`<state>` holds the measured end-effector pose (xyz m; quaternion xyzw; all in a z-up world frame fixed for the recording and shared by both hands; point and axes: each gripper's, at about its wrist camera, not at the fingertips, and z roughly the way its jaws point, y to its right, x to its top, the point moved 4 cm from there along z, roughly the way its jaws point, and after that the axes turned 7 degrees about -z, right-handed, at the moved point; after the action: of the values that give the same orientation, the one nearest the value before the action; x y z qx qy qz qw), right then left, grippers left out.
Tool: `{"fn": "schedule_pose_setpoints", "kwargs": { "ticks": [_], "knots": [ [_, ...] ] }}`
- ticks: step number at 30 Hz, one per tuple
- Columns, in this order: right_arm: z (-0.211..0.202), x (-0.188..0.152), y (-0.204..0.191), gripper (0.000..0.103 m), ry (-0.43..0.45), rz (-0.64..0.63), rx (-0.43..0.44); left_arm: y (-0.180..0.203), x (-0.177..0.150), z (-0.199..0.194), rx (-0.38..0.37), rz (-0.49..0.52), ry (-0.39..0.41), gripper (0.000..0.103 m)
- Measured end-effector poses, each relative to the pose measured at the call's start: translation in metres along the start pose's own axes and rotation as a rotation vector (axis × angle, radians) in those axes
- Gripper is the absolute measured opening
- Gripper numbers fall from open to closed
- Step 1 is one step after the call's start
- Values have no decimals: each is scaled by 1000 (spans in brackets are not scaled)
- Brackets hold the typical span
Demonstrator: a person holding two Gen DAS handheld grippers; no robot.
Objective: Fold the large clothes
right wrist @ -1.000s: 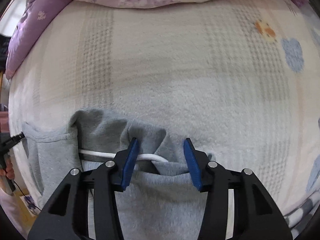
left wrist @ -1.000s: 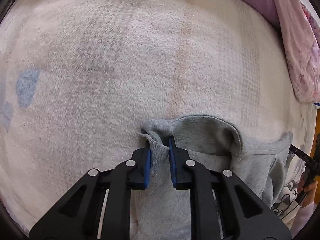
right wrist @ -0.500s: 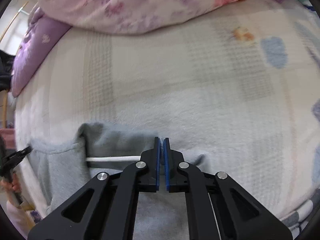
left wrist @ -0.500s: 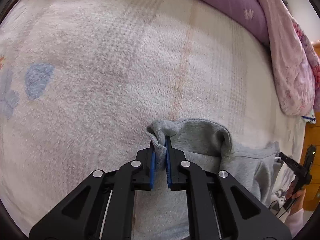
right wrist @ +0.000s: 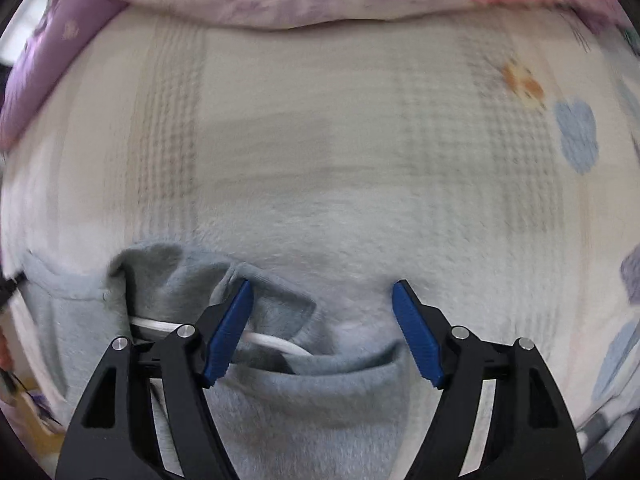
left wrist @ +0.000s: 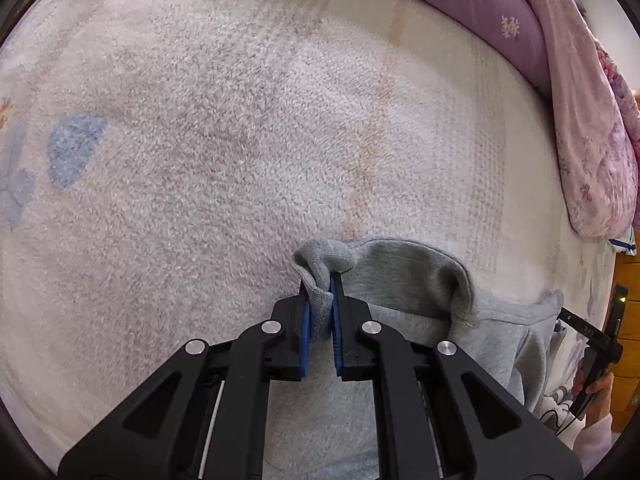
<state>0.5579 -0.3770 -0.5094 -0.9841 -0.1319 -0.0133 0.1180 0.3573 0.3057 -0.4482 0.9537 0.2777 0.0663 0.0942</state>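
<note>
Bed: fluffy cream blanket with faint checks and small blue and orange motifs covers the whole surface on which everything lies.
Bedding: purple pillow and pink floral quilt lie along the far edge of the blanket, well away from the garment.
Garment: grey sweatshirt lies bunched on the near part of the blanket, its fabric rumpled into ridges; a white drawstring crosses it near an open fold.
Left claw: clamped on a pinched-up fold at the sweatshirt's far left corner, blue pads pressing the cloth from both sides, a small tuft of grey sticking out past the tips.
Right claw: spread wide above the sweatshirt, gripping nothing; its left pad sits over the drawstring, the right pad over the sweatshirt's edge where it meets the blanket.
Right wrist view: blurred.
Right hand: seen in the left wrist view beyond the sweatshirt's right end, wrapped around the black handle.
</note>
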Motion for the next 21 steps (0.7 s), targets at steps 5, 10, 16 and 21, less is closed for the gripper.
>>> {"fn": "schedule_pose_setpoints", "kwargs": {
  "ticks": [5,10,16,21],
  "knots": [
    [4,1,-34,25,-28,-96,1,5,-2,10,-3,-7,-6,9],
    [-9,-11,-18,8,49,67,144,12,-10,14,27,-3,10,9],
    [-56,-41,-21,8,181,78,142,33,-25,-11,50,107,81,9],
    [-97,-67,-26,8,288,94,169,38,-48,-51,-1,118,138,9]
  ]
}}
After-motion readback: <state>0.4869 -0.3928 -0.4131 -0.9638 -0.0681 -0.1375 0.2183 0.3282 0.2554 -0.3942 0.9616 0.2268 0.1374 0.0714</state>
